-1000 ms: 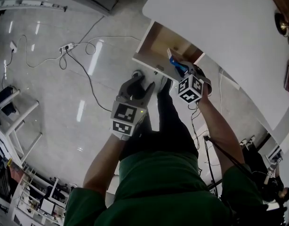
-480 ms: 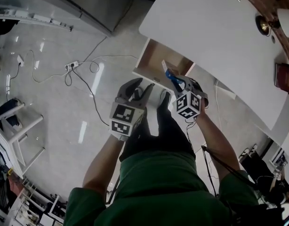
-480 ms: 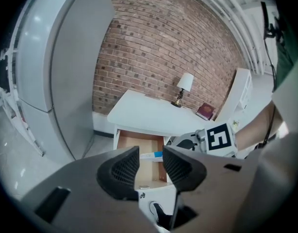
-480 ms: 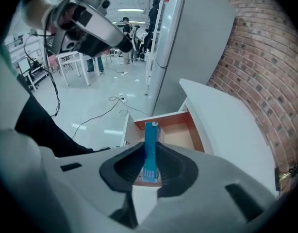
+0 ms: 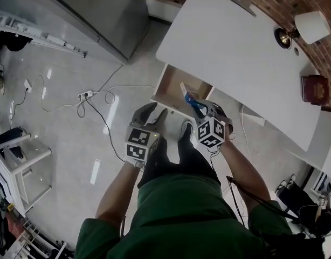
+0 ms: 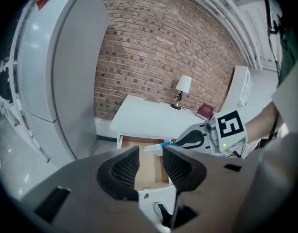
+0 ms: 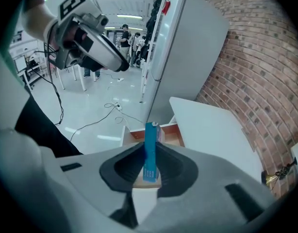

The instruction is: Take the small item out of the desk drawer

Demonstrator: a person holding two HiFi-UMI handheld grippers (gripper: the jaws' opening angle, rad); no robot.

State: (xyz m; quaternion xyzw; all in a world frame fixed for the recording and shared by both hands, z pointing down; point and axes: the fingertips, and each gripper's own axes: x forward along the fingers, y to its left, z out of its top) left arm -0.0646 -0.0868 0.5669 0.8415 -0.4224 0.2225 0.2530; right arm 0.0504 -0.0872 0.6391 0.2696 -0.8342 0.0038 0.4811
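Right gripper view looks along the right gripper, whose two dark pads are clamped on a slim blue box. The box stands upright between them, its top end poking out beyond the fingertips. Behind it, near the middle of the frame, lies the open drawer with its bare wooden inside, and to the right runs the white counter.

Head view has the right gripper just right of centre, with its marker cube below. The blue box juts up and to the left from the fingertips, overlapping the right end of the pulled-out drawer. How far it hangs above the drawer cannot be told.

Left gripper view shows the left gripper with its pads apart and nothing between them. Through the gap the drawer shows, and the blue box shows just above the pads. In the head view the left gripper sits left of centre, just beside the drawer front and touching nothing.

Farther out, the counter fills the upper right, carrying a lamp and a dark red book near the right edge. A brick wall rises behind it. At upper left stands a tall grey cabinet. Cables and a power strip lie on the glossy floor.
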